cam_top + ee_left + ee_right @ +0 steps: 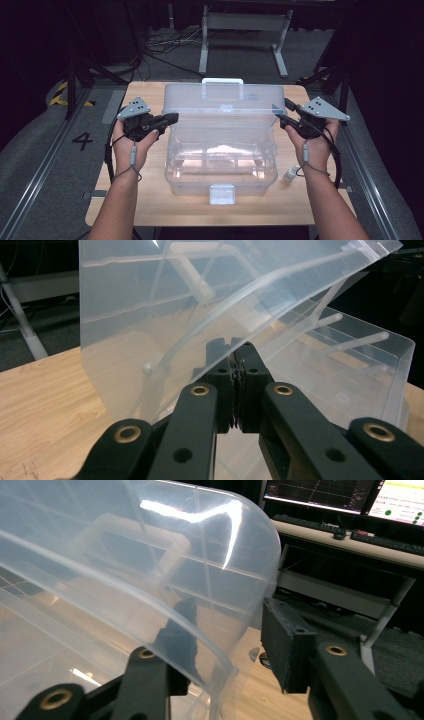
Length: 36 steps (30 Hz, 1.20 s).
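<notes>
A clear plastic storage box (220, 172) stands in the middle of the wooden table (150, 200) with its lid (222, 107) raised upright and a white handle (222, 81) on top. My left gripper (172, 118) is at the lid's left edge. In the left gripper view its jaws (237, 380) are pressed together on the lid's rim (280, 277). My right gripper (280, 120) is at the lid's right edge. Its jaws (230, 630) straddle the curved lid corner (220, 570), one finger behind the plastic and the other pad (285, 645) standing off it.
A small white bottle (291, 174) lies on the table just right of the box. The box's front latch (222, 194) faces the person. Beyond the table are a floor with cables and a white frame (245, 30). A desk with monitors (320, 495) is off to the side.
</notes>
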Available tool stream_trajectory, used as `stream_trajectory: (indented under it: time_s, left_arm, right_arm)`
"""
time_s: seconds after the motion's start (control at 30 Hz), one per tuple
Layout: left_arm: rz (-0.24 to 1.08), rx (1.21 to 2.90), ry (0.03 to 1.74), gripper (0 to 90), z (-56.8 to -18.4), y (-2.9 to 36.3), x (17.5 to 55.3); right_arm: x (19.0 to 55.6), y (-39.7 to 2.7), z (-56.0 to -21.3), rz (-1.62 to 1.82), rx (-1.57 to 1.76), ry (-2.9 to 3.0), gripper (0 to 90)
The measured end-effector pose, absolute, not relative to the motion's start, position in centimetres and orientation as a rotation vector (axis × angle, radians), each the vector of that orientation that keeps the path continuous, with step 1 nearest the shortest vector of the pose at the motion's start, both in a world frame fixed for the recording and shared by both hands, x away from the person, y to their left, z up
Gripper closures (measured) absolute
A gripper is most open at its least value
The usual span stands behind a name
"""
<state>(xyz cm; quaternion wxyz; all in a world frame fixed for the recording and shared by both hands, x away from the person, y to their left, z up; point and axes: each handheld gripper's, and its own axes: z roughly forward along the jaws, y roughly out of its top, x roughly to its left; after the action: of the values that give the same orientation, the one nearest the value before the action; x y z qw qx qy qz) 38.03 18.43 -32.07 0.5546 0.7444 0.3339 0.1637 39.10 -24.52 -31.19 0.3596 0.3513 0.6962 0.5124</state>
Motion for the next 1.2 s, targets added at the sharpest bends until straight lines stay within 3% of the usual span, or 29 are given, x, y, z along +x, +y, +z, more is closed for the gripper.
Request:
stream_trajectory:
  time_s: [0.37, 1.2]
  left_arm:
    - [0.372, 1.79, 0.788, 85.4, -32.2, 19.1, 37.4]
    - [0.293, 1.91, 0.843, 80.4, -33.9, 23.0, 33.6]
  right_arm:
    - [39.1, -24.7, -30.9, 1.292, 0.923, 1.793, 68.9]
    - [40.7, -24.7, -30.6, 1.343, 0.963, 1.769, 69.5]
